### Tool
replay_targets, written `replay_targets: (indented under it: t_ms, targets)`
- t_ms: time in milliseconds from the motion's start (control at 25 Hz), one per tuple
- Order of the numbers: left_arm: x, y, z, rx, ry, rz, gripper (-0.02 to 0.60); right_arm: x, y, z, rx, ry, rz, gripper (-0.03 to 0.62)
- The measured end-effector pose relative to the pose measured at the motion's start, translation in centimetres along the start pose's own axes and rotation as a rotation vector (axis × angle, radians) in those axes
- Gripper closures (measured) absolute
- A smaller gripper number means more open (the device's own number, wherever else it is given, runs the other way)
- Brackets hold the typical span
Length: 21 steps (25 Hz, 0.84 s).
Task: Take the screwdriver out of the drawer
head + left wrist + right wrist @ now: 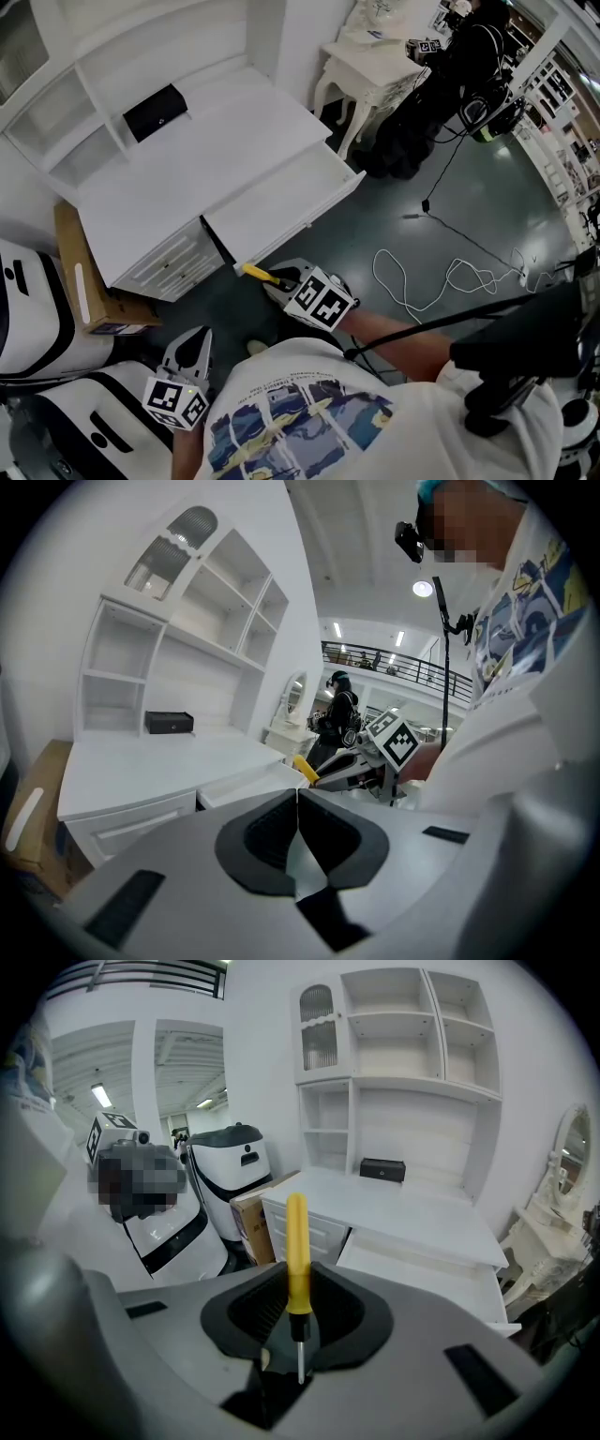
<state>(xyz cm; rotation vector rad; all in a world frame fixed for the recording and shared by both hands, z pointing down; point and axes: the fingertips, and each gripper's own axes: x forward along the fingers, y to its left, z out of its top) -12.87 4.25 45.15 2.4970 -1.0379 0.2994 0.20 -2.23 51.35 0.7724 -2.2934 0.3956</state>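
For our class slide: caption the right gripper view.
Right claw holds a yellow-handled screwdriver, white desk behind.

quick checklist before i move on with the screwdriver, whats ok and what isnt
1. Screwdriver clamped in the right hand-held gripper: ok.
2. Screwdriver out of the drawer: ok, held off its front corner.
3. Left hand-held gripper empty, jaws together: ok.
4. Drawer closed: not ok, it stands open.
5. Bare spot on the desk top for setting down: ok, only a black box at the back.
6. Anything left inside the drawer: cannot tell fully.
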Motion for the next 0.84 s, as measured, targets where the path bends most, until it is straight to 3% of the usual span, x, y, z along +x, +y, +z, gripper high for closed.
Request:
replay_targets:
  t_ms: [560,840]
  targets:
    - [2.2,0.8,0.9,0.003,0.006,-0.032,0.568,0.5,-2.1,0.0,0.024,0.009,-0.013,0.502]
    - [4.4,1.5,1.7,0.012,0.013,-0.065,0.568,0.8,-5.5,-1.0,0.037,0.017,-0.071,0.502]
